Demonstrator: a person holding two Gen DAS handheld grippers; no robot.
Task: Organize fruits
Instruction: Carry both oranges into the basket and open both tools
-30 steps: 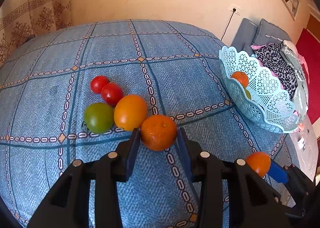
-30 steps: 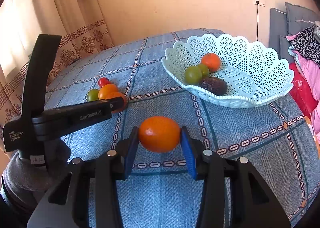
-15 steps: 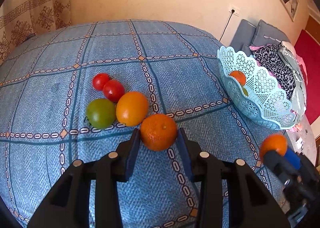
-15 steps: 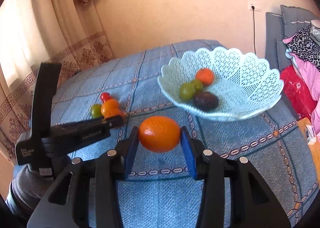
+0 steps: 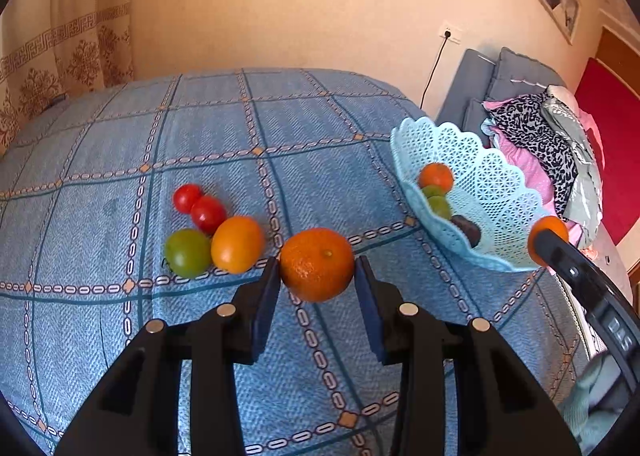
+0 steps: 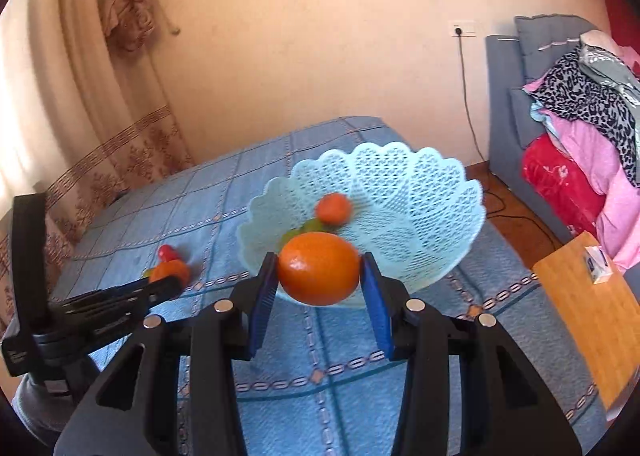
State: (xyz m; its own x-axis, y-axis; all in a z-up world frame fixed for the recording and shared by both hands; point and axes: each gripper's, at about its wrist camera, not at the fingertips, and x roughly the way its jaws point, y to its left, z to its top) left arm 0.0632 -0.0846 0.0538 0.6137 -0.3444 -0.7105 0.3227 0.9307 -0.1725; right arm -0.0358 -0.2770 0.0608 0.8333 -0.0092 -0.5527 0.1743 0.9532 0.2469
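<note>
My left gripper (image 5: 317, 282) is shut on a dimpled mandarin (image 5: 317, 264) and holds it above the blue checked cloth (image 5: 224, 143). An orange fruit (image 5: 237, 244), a green tomato (image 5: 186, 253) and two red tomatoes (image 5: 200, 205) lie on the cloth just to its left. My right gripper (image 6: 319, 283) is shut on a smooth orange (image 6: 319, 269), raised in front of the light blue lattice basket (image 6: 412, 191). The basket (image 5: 500, 191) holds an orange fruit (image 6: 333, 208), green fruits (image 5: 437, 201) and a dark fruit (image 5: 466, 230).
A grey sofa (image 6: 508, 95) piled with clothes (image 6: 588, 107) stands to the right of the table. A wooden side table (image 6: 592, 308) sits at the right with a small packet on it. A curtain (image 6: 120, 55) hangs at the left wall.
Both grippers have risen with their fruit. My right gripper moved toward the basket, which now sits right behind its orange. My left gripper lifted the mandarin away from the fruit cluster.
</note>
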